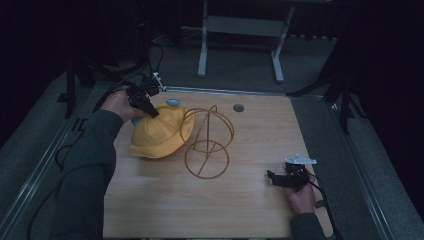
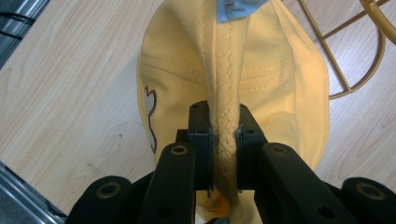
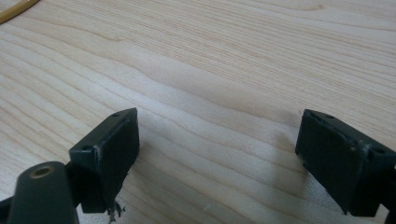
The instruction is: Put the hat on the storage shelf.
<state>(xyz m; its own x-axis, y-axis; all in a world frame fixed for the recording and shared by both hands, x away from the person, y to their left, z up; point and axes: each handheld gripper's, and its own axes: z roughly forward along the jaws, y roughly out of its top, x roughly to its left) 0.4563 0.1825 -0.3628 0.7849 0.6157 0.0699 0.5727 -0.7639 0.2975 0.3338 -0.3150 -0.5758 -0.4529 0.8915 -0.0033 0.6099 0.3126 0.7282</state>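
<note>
Pinching yellow hat (image 2: pixel 233 79) in left claw (image 2: pixel 223 140) beside wire stand (image 1: pixel 207 142); resting right claw (image 3: pixel 219 158) agape, well apart from stand.

The person wears dark grey-green long sleeves (image 1: pixel 85 165). Each hand-held gripper is black: the left hand-held gripper (image 1: pixel 150 111) has 2 square-tipped jaws with small screw holes and brass-ringed pivots, and the right hand-held gripper (image 1: pixel 271 176) carries a grey 3-cornered plate (image 1: pixel 301 160) and a black cable (image 1: pixel 325 207).
</note>
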